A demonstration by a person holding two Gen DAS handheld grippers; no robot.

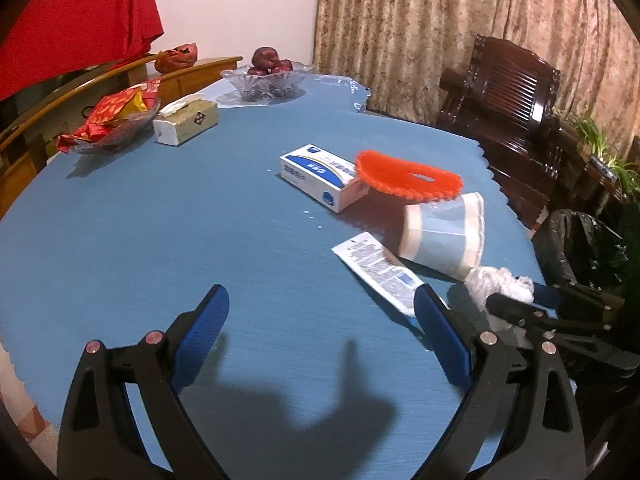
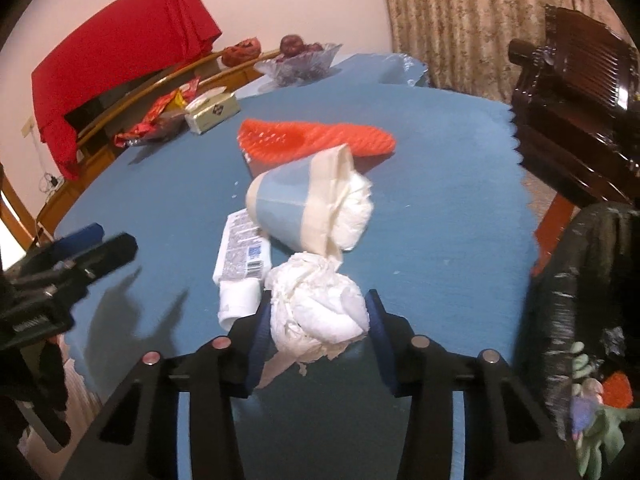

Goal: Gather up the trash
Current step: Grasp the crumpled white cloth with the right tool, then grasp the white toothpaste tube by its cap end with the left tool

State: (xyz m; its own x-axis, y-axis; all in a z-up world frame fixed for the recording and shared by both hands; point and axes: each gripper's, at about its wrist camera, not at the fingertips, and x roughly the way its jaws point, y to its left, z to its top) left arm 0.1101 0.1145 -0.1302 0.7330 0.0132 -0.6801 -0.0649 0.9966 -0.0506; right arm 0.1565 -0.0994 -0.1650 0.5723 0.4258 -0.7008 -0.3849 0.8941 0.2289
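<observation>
One paper wad (image 2: 320, 316) between right jaws' pads, left jaws apart; one cup (image 2: 296, 204), one wrapper (image 2: 240, 248).

A cut-glass bowl of dark red apples (image 1: 267, 65) sits at the upper centre, on the far edge of the blue-covered worktop (image 1: 200, 220). A white tissue box (image 1: 186, 122) lies to its left, a dark carved wooden chair (image 1: 508, 100) stands at the right, and red cloth (image 1: 80, 16) hangs upper left.

On the table (image 1: 160, 220) right now: one paper cup (image 1: 442, 236), two tissue wads (image 2: 320, 308) (image 2: 354, 210), one flat wrapper (image 1: 376, 268), one orange mesh sleeve (image 1: 408, 176), one blue-and-white box (image 1: 316, 176), one tissue box (image 1: 186, 122), two glass bowls (image 1: 266, 80) (image 1: 116, 132).
</observation>
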